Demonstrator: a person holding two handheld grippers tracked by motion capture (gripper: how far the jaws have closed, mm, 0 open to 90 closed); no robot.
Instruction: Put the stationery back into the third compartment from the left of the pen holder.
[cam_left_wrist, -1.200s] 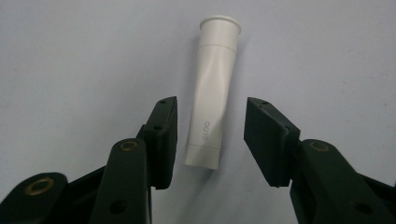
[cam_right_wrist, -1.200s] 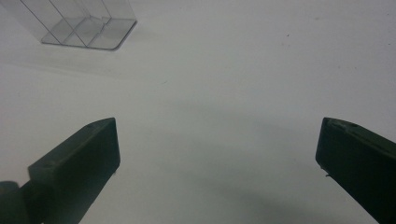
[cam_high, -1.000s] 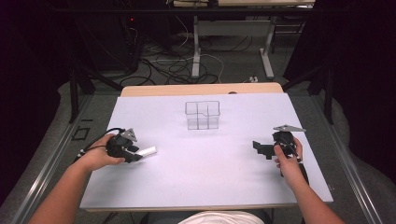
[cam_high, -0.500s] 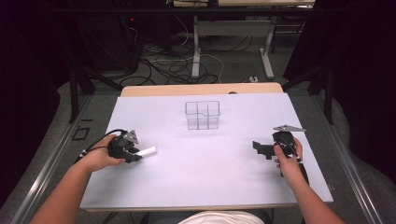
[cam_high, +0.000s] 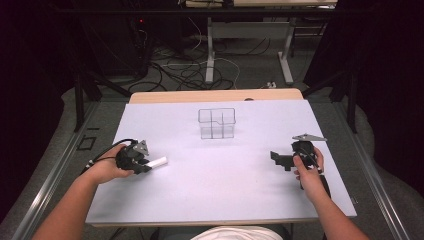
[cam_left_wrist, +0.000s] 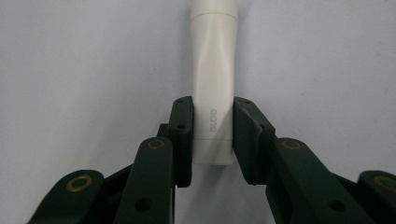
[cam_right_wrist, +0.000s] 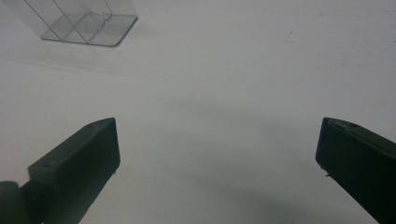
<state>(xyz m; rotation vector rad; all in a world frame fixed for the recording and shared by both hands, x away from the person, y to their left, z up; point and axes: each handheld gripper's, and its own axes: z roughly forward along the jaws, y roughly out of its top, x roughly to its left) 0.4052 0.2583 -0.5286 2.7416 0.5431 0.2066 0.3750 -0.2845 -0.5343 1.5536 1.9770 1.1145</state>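
From my remote station I count one white glue stick (cam_left_wrist: 214, 84), one clear divided container (cam_high: 216, 122), two grippers, left (cam_high: 141, 162) and right (cam_high: 280, 159), and one table (cam_high: 225, 195).

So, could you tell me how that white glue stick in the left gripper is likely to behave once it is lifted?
The glue stick looks like rigid plastic, so it should probably stay stiff between the left gripper jaws. Its smooth, rounded body may slip or twist if the grip is light. Set down on the table, it could well roll.
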